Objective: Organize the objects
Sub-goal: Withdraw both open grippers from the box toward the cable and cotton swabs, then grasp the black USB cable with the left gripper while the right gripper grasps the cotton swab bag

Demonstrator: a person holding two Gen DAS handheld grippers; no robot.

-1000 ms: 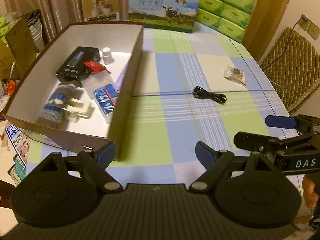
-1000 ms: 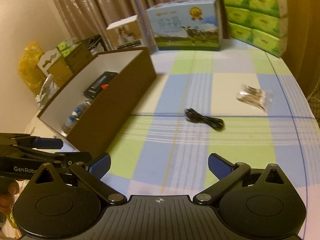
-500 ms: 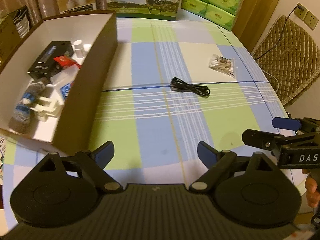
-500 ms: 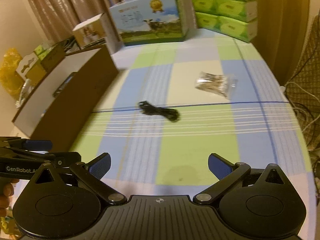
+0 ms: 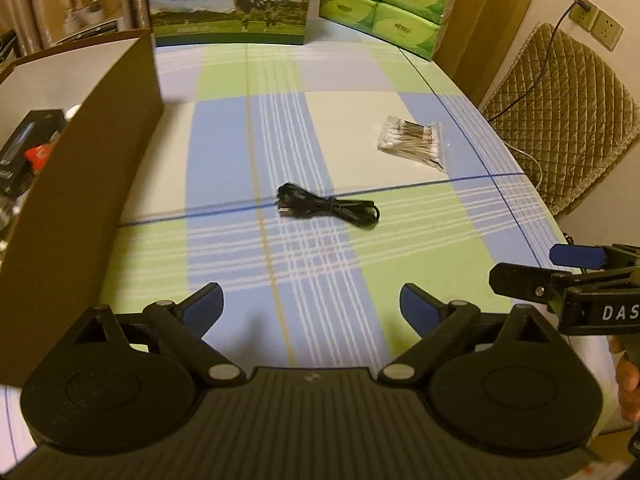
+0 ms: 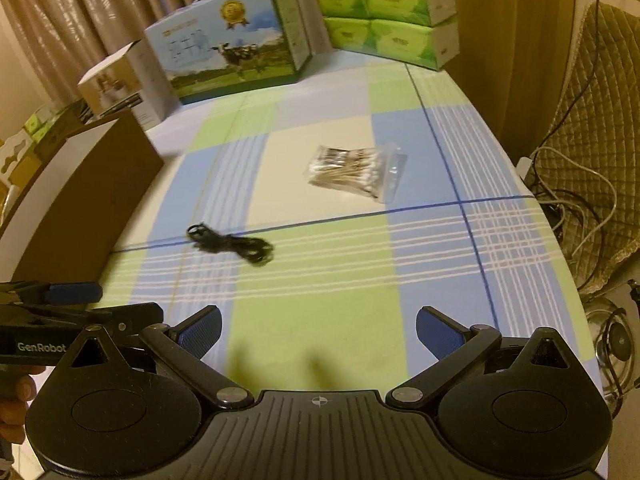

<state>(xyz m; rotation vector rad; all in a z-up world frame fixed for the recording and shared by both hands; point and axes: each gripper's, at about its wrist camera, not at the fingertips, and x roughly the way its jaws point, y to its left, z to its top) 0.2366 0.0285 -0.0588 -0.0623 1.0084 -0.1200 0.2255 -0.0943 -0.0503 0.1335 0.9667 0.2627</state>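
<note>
Much of the brown cardboard box (image 5: 76,184) is cut off: from the left wrist view only its near wall and a sliver of the white interior show, up and to the left of the left gripper (image 5: 312,304). Inside that sliver a black carton (image 5: 24,148) lies flat with something red (image 5: 38,156) beside it and a small white cap (image 5: 72,111) behind; the rest of the contents are hidden by the wall or the frame edge. From the right wrist view the box interior cannot be seen at all, only the wall and rim (image 6: 80,184). The left gripper's jaws have just been opening and stand wide apart over the checked tablecloth (image 5: 320,128), with nothing between them. The right gripper (image 6: 318,330) is also spread wide and empty; in the left view only its fingertips (image 5: 576,256) reach in from the right edge, with part of a hand (image 5: 628,384) below. Ahead of both grippers, well apart from them, the coiled black cable (image 5: 328,208) lies on the cloth; its plug ends are too blurred to tell. Farther ahead and to the right rests the clear bag of cotton swabs (image 5: 412,140). At the far table edge stand a milk carton case (image 5: 230,0), its top cropped, and stacked green tissue packs (image 5: 384,4).
</note>
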